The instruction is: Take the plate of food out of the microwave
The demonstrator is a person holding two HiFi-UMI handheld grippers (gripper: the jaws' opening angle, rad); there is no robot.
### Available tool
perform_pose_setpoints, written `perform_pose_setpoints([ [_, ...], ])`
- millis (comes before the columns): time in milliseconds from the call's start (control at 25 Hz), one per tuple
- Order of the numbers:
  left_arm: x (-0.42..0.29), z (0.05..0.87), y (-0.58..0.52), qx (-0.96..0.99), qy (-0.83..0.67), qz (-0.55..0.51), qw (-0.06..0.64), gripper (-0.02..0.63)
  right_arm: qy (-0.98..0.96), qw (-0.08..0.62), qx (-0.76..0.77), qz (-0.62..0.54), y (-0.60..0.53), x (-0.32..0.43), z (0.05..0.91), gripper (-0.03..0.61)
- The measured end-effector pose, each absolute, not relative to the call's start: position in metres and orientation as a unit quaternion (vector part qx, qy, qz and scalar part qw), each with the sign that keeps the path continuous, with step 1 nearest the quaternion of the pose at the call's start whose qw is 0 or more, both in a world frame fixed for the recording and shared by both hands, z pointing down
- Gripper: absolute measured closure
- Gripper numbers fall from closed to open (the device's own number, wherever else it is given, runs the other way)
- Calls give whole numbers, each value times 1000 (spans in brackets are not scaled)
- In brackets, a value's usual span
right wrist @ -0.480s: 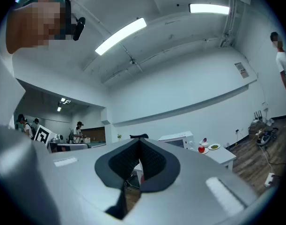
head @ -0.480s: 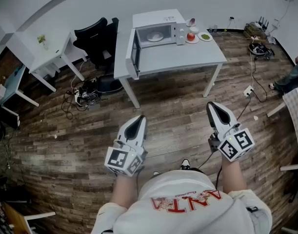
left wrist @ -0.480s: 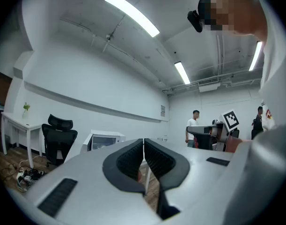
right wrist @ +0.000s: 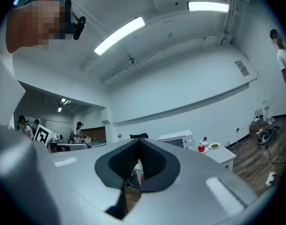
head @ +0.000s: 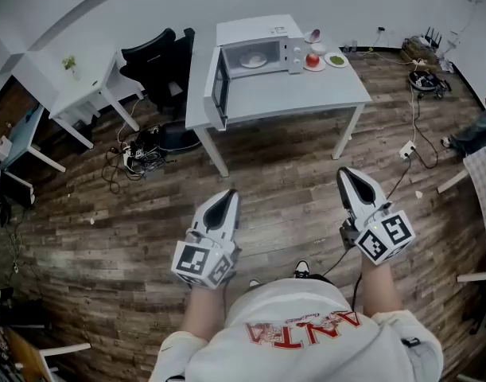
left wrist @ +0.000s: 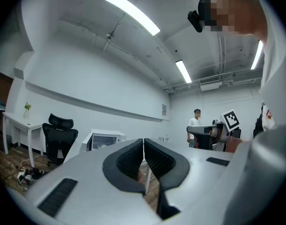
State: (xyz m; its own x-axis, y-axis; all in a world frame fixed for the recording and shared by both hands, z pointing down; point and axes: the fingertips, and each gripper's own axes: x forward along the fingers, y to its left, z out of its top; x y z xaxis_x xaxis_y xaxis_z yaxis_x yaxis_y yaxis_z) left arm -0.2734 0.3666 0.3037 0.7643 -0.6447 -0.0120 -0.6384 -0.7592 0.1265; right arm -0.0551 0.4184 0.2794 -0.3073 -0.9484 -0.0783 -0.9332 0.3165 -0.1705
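Note:
A white microwave [head: 254, 48] stands on the grey table [head: 298, 95] far ahead, its door [head: 220, 86] swung open to the left. Inside it lies a white plate of food [head: 253, 58]. Both grippers are held level over the wooden floor, well short of the table. My left gripper [head: 225, 195] is shut with nothing between its jaws, and so is my right gripper [head: 347, 174]. The left gripper [left wrist: 143, 142] view has the microwave [left wrist: 104, 140] small in the distance. The right gripper [right wrist: 139, 145] view shows the microwave [right wrist: 178, 138] beyond its tips.
Right of the microwave sit a red apple on a plate [head: 312, 60], a plate of green food [head: 336, 60] and a small bowl [head: 312, 36]. A black office chair [head: 159, 62] and a white desk [head: 75, 90] stand left. Cables [head: 135, 157] lie on the floor. A person [head: 475, 132] is at the right edge.

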Motion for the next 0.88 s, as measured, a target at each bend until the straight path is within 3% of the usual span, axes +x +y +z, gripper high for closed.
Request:
perform_pose_setpoints([
  [880, -169, 325, 330, 929, -364, 6, 71, 598, 819, 132, -547, -110, 373, 54, 319, 578],
])
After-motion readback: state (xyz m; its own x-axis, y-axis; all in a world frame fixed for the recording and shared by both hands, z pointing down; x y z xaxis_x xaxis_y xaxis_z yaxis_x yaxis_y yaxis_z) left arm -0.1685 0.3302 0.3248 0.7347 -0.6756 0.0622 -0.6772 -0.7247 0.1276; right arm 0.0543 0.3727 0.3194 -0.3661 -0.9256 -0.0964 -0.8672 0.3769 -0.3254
